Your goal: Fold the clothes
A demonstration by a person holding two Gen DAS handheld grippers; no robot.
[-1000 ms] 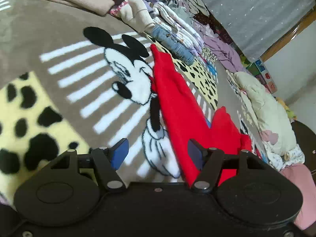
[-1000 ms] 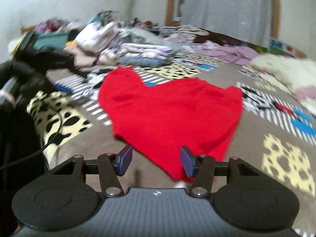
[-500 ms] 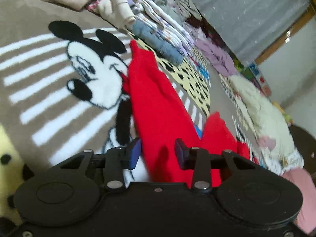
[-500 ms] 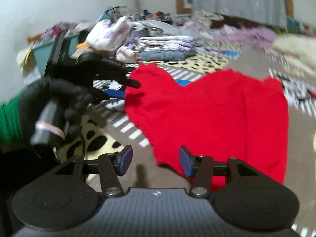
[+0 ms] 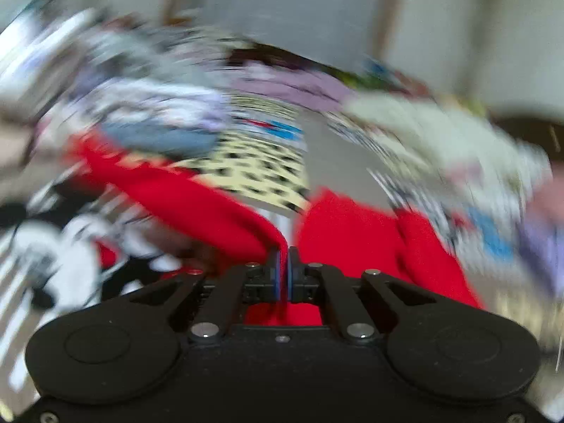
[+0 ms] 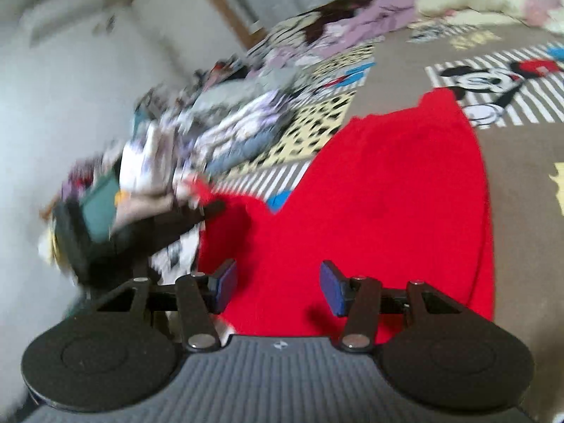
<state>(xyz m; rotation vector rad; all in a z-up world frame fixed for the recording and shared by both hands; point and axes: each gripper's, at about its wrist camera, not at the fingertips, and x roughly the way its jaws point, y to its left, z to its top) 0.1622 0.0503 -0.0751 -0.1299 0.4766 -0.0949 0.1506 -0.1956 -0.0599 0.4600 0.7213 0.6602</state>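
So the left gripper (image 5: 284, 264) has its blue pads clamped together on an edge of the bright red knit garment (image 6: 387, 194), lifting a fold off the brown cartoon-mouse print blanket (image 6: 511, 162). The right gripper (image 6: 278, 285) hangs over the red cloth with jaws apart, holding nothing. Blurry stack of folded clothes (image 6: 225, 130) sits behind.

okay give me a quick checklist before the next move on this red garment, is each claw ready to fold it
1. Left claw shut on red garment edge: ok.
2. Right claw gripping the garment: not ok, jaws open, nothing between them.
3. Right claw over the garment: ok, red cloth right below it.
4. Garment lying flat: not ok, left side lifted and bunched.
5. Blanket bare beside the garment: ok on the far right.
6. Which part the left claw holds: cannot tell, blurred.
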